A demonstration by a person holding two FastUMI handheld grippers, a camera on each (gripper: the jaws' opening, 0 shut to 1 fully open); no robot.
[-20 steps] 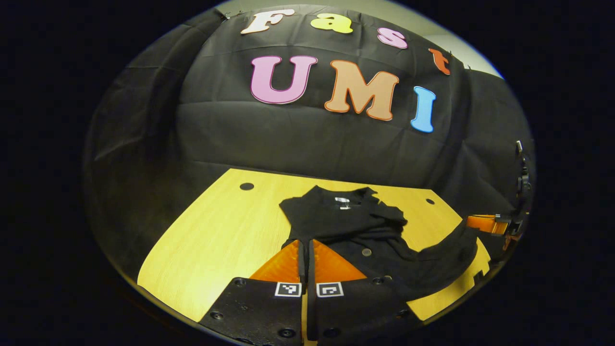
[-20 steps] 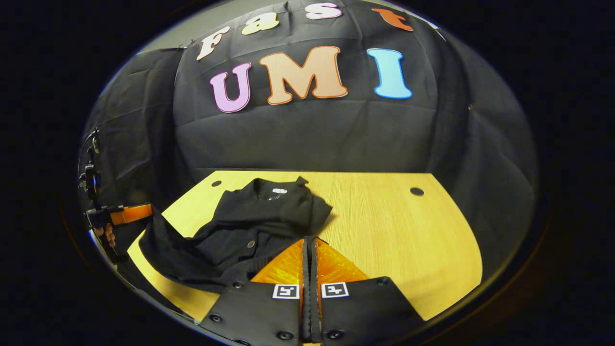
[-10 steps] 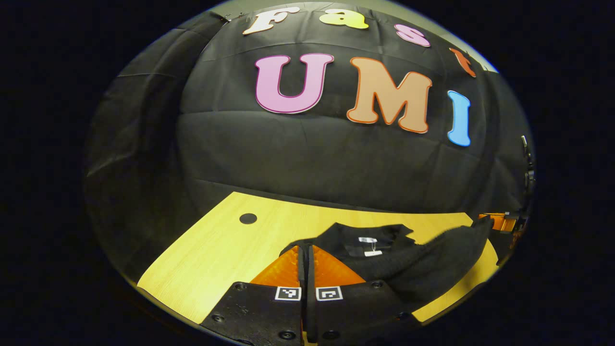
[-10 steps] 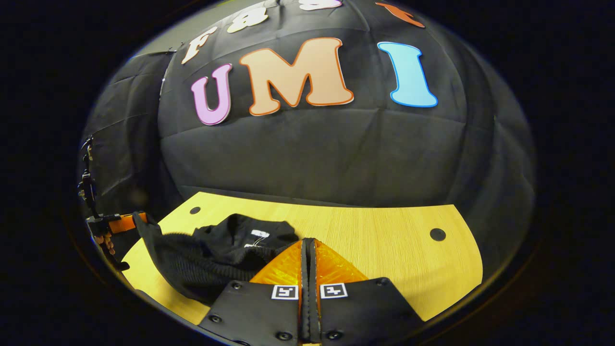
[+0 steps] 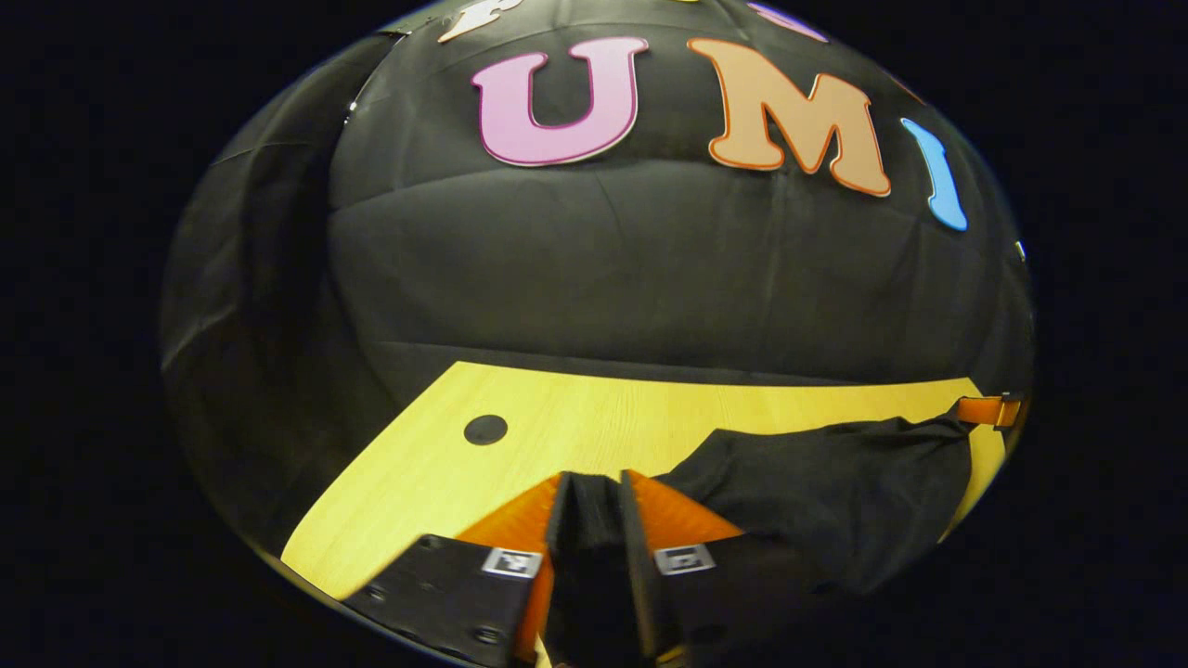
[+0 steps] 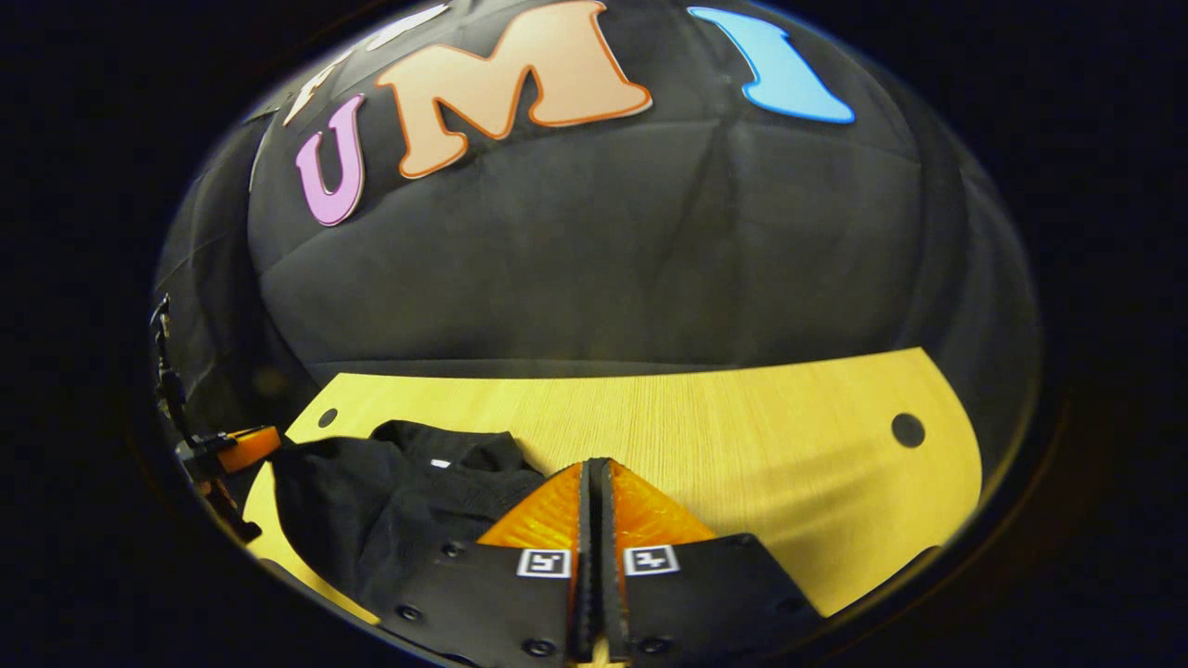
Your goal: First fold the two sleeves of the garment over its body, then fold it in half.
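Note:
The black garment (image 5: 835,482) hangs stretched over the yellow table (image 5: 557,417), its upper edge taut between my two grippers. My left gripper (image 5: 590,492) is shut, with a thick fold of black cloth pinched between its orange fingers (image 5: 677,510). At the far right the right gripper's orange finger (image 5: 988,410) holds the garment's other corner. In the right gripper view the garment (image 6: 390,492) lies bunched at lower left, its collar with a white tag (image 6: 441,461) showing. My right gripper (image 6: 591,473) is shut tight at the cloth's edge. The left gripper (image 6: 237,447) shows at far left.
The table (image 6: 742,445) has round holes (image 5: 484,429) (image 6: 908,430) near its back corners, and bare wood stretches to the right of the garment in the right gripper view. The booth's black cloth wall (image 6: 603,260) rises close behind the table's back edge.
Both grippers have moved forward toward the back wall, carrying the garment's edge with them. The cloth now spans taut between them and hides the collar in the left gripper view.

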